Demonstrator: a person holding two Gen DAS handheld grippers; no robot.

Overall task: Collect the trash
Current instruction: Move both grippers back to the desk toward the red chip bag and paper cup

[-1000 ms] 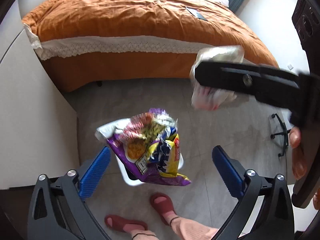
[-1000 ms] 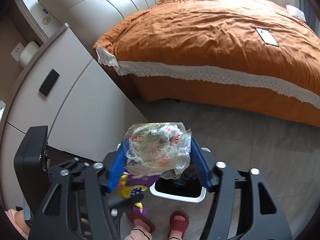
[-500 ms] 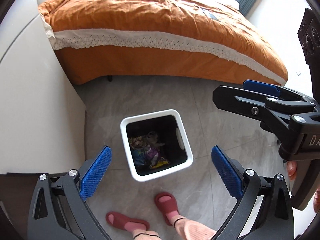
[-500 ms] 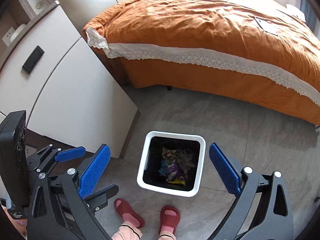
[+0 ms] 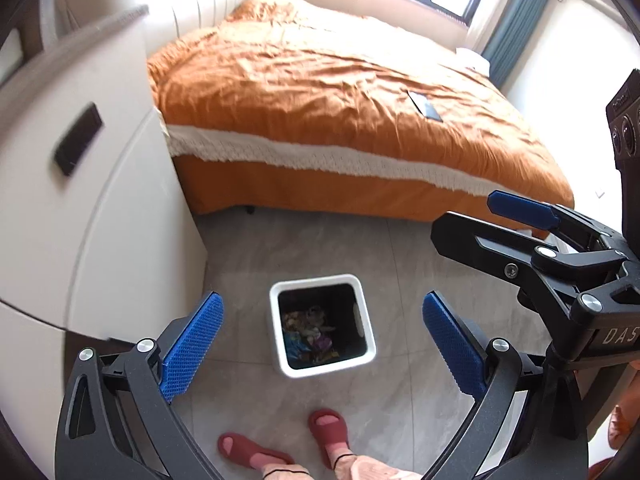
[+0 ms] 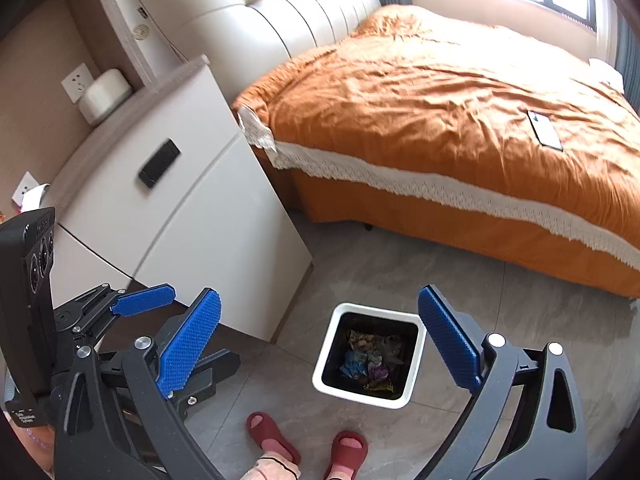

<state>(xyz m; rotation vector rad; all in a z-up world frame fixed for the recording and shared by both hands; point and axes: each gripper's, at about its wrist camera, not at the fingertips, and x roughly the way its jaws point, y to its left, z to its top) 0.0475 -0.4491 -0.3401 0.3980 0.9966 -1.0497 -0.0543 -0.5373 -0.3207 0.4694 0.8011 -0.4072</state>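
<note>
Both my left gripper [image 5: 320, 340] and right gripper [image 6: 320, 344] hang with jaws released, empty, above the bin [image 5: 280, 344] at lower centre; I should look for remaining trash.

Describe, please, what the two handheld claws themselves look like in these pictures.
Both look alike. The left claw and right claw have black angular frames with triangular cut-outs and silver round bolts. Each finger ends in a flat blue pad with a fine dotted texture. A black box with round lenses rides on the left one, and white lettering starting "DAS" marks the right one.
</note>
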